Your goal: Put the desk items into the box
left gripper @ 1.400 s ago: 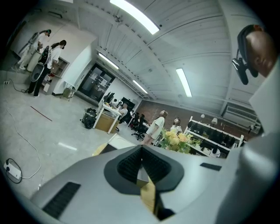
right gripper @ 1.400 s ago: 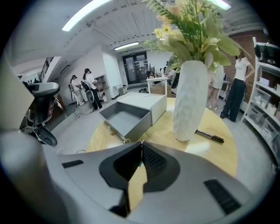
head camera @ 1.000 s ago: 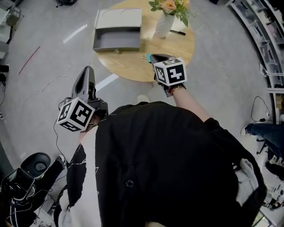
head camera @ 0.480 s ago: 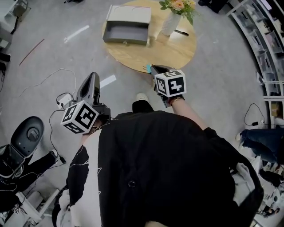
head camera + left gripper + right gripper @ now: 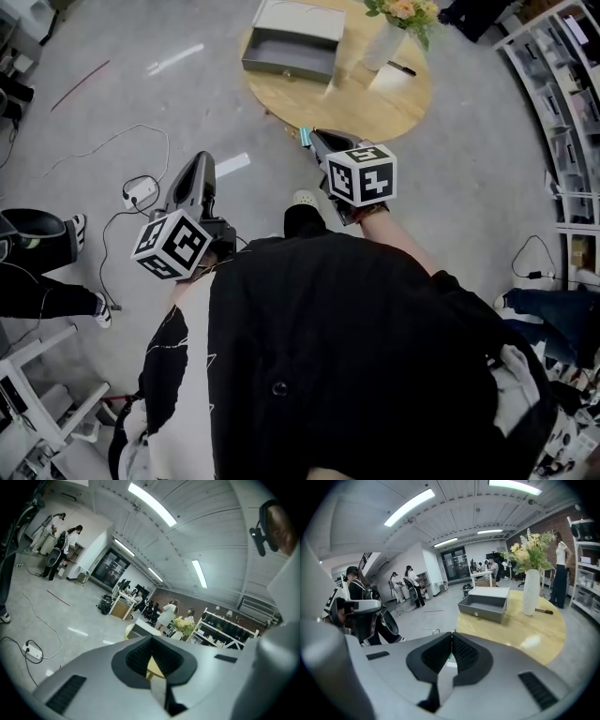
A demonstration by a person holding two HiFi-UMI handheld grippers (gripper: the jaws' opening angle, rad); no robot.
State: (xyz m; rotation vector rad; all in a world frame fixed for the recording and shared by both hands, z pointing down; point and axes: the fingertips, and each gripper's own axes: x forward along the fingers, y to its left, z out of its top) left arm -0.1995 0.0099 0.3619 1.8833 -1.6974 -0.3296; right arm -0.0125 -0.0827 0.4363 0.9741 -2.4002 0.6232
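Nothing in the box point(image 5: 286, 66) yet: open, seemingly empty, on the table point(image 5: 375, 105) ahead. Clamped in the right gripper point(image 5: 311, 139), short of the table: a small teal item point(image 5: 305, 137). Closed on nothing: left gripper point(image 5: 201, 161). Still to collect: pen point(image 5: 401, 67) beside vase point(image 5: 384, 45). No obstacle ahead; cable point(image 5: 112, 150) on the floor, left.

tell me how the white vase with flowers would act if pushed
The vase looks tall and narrow under a broad flower bunch, so a push would probably tip it rather than slide it. Its smooth white surface suggests ceramic or glass: likely slippery and breakable.
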